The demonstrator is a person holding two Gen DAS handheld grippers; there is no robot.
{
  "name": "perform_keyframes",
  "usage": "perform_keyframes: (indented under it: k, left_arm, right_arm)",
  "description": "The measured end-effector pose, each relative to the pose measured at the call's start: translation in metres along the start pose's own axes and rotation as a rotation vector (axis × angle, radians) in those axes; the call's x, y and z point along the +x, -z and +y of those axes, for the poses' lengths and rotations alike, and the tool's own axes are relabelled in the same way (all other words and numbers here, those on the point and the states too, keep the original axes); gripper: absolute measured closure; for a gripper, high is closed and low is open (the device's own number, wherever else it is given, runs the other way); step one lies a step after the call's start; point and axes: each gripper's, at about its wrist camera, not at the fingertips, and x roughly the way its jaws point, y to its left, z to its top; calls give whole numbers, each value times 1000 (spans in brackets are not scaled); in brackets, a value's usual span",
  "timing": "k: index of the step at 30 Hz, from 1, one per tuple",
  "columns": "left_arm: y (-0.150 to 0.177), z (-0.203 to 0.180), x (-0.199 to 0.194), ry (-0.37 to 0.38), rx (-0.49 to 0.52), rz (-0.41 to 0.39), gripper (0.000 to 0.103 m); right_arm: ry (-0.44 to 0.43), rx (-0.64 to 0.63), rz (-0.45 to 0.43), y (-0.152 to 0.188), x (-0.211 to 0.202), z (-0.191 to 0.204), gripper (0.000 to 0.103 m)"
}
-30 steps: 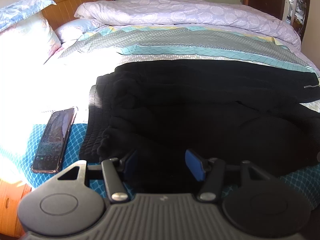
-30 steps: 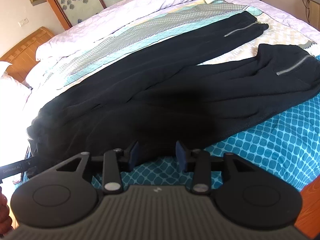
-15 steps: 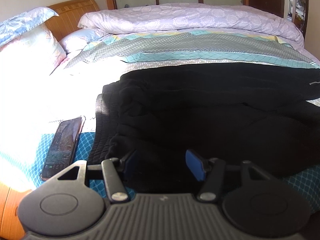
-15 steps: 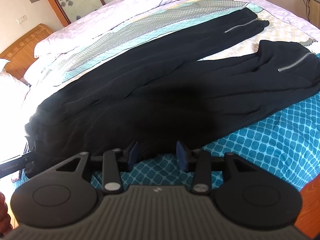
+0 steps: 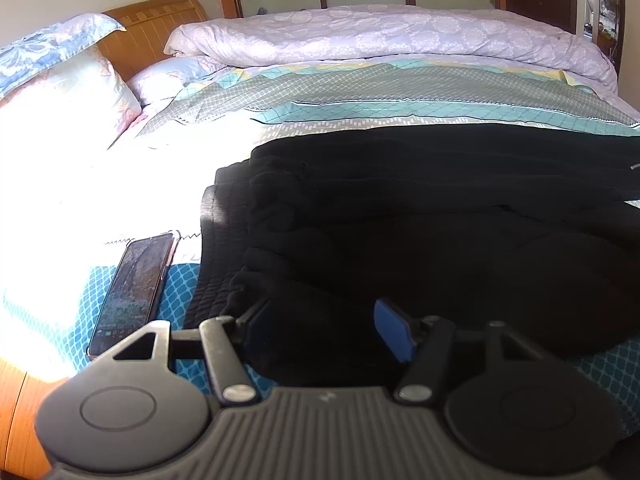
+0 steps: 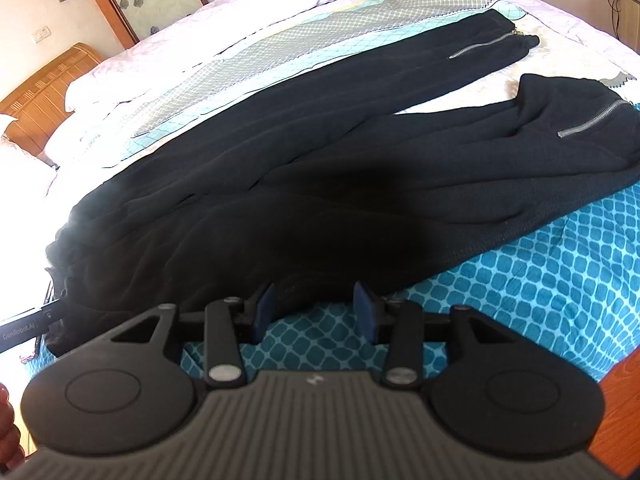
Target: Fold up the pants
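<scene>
A phone (image 5: 134,286) lies at the far left on the bed (image 6: 552,280). My left hand-held gripper (image 5: 320,326) is opening over the pants' (image 6: 320,160) waist end, black cloth between its pads. The pants stretch rightward across the bed. My right hand-held gripper (image 6: 314,312) hangs partly open at their near edge, gripping nothing.

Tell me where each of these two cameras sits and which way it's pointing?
Left wrist view: sits on the left gripper, jaws opening, looking down over the waist end of the black pants toward the headboard, with a phone on the bed.
Right wrist view: sits on the right gripper, jaws apart, looking along the pants toward the zippered leg ends; part of a hand shows.
Shared: the same pants, headboard and bed.
</scene>
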Motion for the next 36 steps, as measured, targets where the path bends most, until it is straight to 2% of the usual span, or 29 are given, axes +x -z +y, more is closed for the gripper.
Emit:
perform_keyframes:
  k: [10, 13, 17, 19, 21, 23, 26, 30, 33, 35, 36]
  left_arm:
    - [-3, 5, 11, 4, -3, 10, 44]
    - [-26, 21, 18, 18, -16, -25, 44]
    - [-75, 51, 30, -36, -13, -117, 44]
    - [-101, 64, 43, -80, 16, -163, 44]
    - [-123, 71, 61, -83, 67, -187, 40]
    - [-140, 75, 85, -58, 131, -188, 34]
    - [-158, 71, 128, -63, 205, -160, 32]
    - [-165, 61, 176, 16, 262, -111, 32]
    - [-161, 47, 208, 37, 322, -59, 30]
    - [-156, 40, 226, 40, 361, -26, 30]
    - [-154, 38, 233, 41, 381, -17, 29]
  right_arm:
    - [9, 3, 18, -3, 7, -1, 57]
    - [13, -1, 19, -10, 10, -2, 57]
    - [22, 19, -21, -34, 7, -11, 57]
    - [35, 21, -51, -53, 4, -18, 57]
    - [46, 30, -69, -73, 3, -26, 57]
    - [70, 33, -88, -99, 4, -35, 57]
    - [124, 25, -126, -144, 11, -46, 57]
    - [180, 124, -150, -216, 35, -75, 56]
    - [203, 233, -149, -266, 65, -103, 54]
    - [236, 268, -149, -290, 88, -118, 50]
    - [274, 287, -149, -299, 101, -127, 44]
